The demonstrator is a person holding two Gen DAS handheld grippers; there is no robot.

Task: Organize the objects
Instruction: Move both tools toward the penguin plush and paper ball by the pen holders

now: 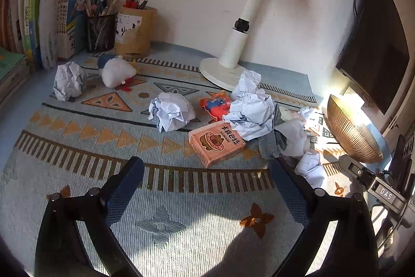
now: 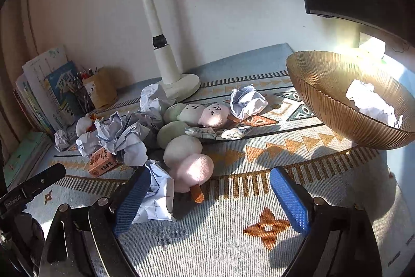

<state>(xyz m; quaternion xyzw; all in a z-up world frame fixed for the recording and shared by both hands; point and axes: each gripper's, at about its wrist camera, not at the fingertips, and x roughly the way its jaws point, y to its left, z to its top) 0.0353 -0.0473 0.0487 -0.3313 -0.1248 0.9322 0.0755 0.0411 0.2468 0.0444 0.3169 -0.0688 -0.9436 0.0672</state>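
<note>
We held both the left tongs (image 1: 207, 188) and the right tongs (image 2: 210, 201) spread wide and gripping nothing, low over the patterned cloth (image 1: 77, 136) on the bench. Crumpled paper balls (image 1: 171, 114) lay scattered mid-bench around the pink box (image 1: 216, 146) and plush skewers (image 2: 186, 155). At far right, the amber bowl (image 2: 324, 95) held one paper wad (image 2: 373, 103).

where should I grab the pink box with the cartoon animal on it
Close the left tongs across the pink rectangular cardboard box's two long side faces, coming from above. It lies flat on the patterned woven mat, so those sides are exposed; crumpled white paper crowds its far end.
</note>
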